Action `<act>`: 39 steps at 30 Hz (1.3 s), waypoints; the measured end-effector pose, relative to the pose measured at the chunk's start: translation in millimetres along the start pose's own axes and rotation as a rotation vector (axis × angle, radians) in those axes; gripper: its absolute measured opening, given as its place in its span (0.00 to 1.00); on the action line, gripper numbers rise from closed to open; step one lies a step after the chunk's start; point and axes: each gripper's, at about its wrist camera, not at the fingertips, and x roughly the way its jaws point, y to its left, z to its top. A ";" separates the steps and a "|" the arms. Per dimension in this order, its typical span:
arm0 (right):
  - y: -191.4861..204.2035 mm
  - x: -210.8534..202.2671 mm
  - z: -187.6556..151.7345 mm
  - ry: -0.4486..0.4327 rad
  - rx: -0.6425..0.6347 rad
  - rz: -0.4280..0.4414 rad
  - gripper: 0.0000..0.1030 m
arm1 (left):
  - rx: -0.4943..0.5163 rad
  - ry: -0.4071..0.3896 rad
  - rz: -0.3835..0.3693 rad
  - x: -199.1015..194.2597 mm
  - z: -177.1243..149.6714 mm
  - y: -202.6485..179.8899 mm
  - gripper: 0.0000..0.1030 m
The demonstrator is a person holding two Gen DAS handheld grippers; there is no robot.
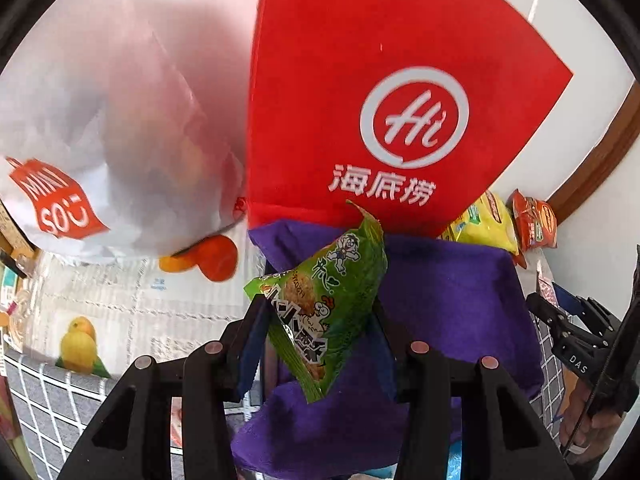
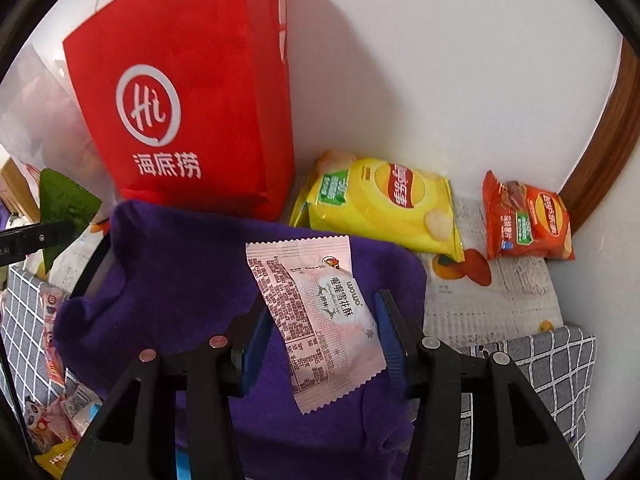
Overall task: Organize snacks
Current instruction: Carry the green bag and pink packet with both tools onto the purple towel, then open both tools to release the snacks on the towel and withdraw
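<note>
Left gripper (image 1: 320, 320) clamps a green snack packet (image 1: 320, 304) between its fingers, tilted, above the purple cloth (image 1: 452, 296). Right gripper (image 2: 324, 336) pinches a pink snack packet (image 2: 320, 320), also over the cloth. Beyond the fingertips stands a red bag (image 2: 180, 92); right of it lie yellow chips (image 2: 380, 204).

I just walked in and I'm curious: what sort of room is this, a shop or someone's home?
Probably a home, at a table in a corner: a checked cloth, shopping bags against a white wall, and chip packets lying loose.
</note>
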 end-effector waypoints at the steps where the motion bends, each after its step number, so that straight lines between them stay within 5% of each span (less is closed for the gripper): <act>1: 0.7 2.3 -0.5 0.008 -0.001 0.003 0.49 | 0.001 0.011 -0.005 3.4 -0.4 -1.9 0.44; 16: 2.7 27.7 -7.1 0.085 -0.001 0.006 0.49 | 0.074 0.110 -0.007 34.6 -14.5 -31.8 0.44; 39: 10.0 32.5 -8.4 0.104 -0.039 0.000 0.51 | 0.114 0.155 -0.005 47.0 -19.7 -40.9 0.45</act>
